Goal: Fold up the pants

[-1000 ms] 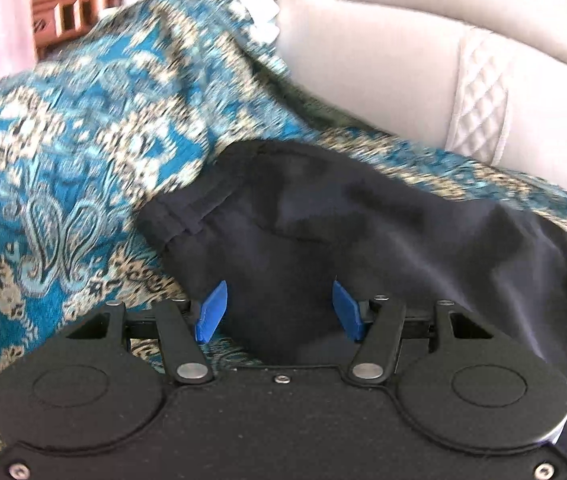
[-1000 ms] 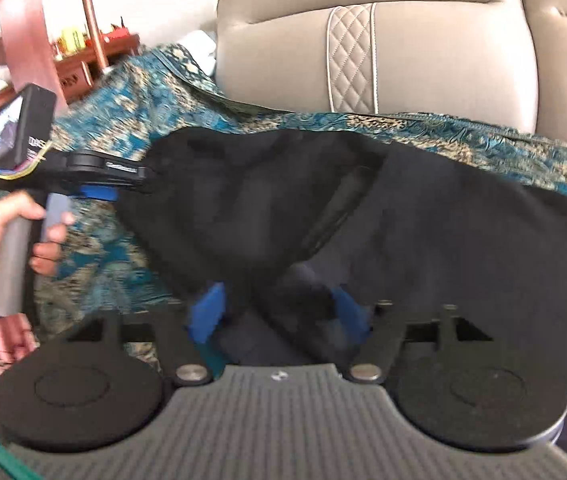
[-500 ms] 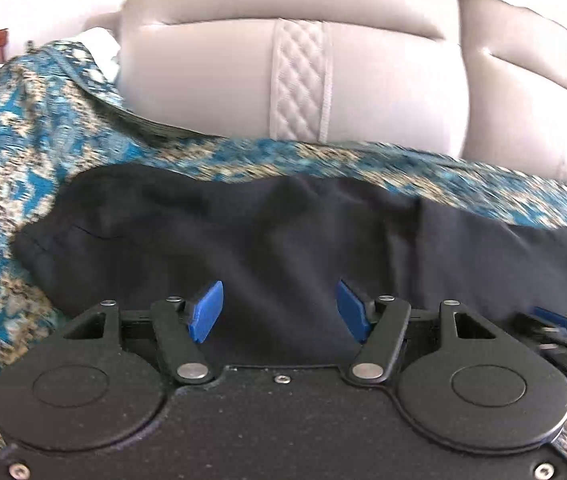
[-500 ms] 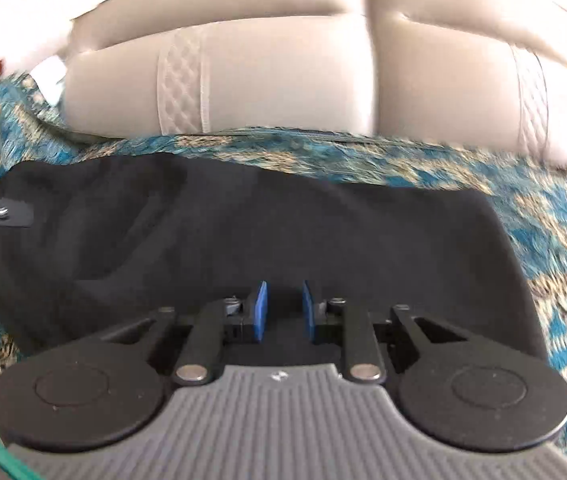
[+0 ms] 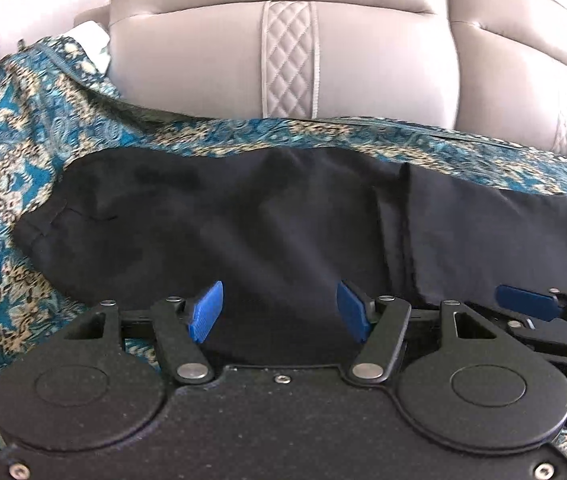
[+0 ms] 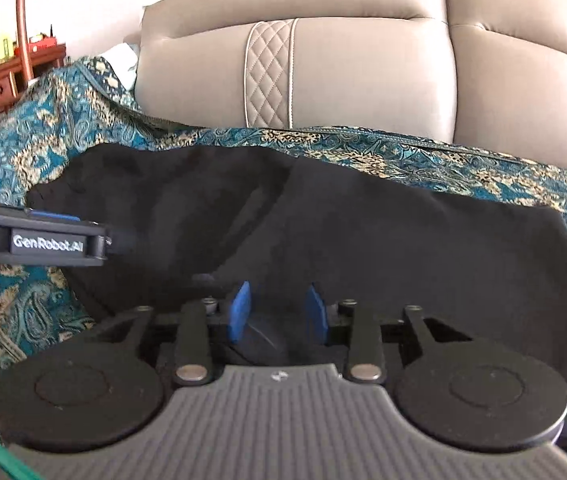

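The black pants (image 5: 283, 232) lie folded lengthwise across a blue patterned cloth (image 5: 11, 152) on the sofa seat; they also show in the right wrist view (image 6: 363, 240). My left gripper (image 5: 281, 312) is open over the near edge of the pants, nothing between its pads. My right gripper (image 6: 277, 312) is partly open, with dark fabric lying between its blue pads. The right gripper shows at the right edge of the left wrist view (image 5: 531, 308). The left gripper shows at the left of the right wrist view (image 6: 55, 236).
A beige leather sofa backrest (image 5: 283, 60) rises right behind the pants, also in the right wrist view (image 6: 323, 72). Red wooden furniture (image 6: 15, 68) stands far left. The patterned cloth (image 6: 443, 160) covers the seat around the pants.
Both grippers swung to face the sofa back. The right gripper closed half a second ago and has now opened partway. The pants lie flatter and longer.
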### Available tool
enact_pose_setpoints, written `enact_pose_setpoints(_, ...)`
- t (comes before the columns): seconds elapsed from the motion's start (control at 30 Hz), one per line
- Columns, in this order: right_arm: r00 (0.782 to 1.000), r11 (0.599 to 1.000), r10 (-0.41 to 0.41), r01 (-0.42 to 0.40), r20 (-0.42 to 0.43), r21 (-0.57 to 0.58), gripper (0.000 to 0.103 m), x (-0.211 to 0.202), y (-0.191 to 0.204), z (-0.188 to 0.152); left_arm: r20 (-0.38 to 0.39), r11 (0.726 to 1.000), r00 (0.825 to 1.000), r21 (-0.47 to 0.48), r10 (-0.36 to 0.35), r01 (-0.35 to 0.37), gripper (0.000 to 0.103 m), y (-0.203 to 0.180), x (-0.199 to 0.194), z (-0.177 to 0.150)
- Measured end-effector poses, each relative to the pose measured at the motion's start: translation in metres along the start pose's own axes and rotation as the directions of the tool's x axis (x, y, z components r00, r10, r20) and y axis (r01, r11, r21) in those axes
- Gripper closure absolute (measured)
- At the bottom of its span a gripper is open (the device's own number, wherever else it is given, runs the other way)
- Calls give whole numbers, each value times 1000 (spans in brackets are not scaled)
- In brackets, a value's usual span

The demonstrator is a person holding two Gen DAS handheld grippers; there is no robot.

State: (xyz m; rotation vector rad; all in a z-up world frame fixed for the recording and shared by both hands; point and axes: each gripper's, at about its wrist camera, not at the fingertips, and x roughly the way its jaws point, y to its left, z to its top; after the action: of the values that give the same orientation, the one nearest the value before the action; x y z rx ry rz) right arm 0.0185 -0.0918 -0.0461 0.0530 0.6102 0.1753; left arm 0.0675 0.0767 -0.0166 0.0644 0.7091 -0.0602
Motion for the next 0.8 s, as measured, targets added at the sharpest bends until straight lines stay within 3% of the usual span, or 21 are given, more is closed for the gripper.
enact_pose_setpoints(0.1,999,1000,9,-9,-39,-19,44,16,4,1,-12,999,1000,-38,24,-24,41,16,3,0)
enact_pose_setpoints(0.33,1000,994,-5,2,-29,-111,37,16,16,-5,-34,982,991,-138,128,-132,33,68,12,1)
enact_pose_setpoints(0.53,1000,992,-14,11,-24,-125,35,17,18,-6,-85,933,980,-304,178,-195,33,124,24,1)
enact_pose_setpoints(0.8,1000,991,-21,18,-22,-132,35,17,19,-7,-123,878,974,-423,189,-224,33,166,40,0)
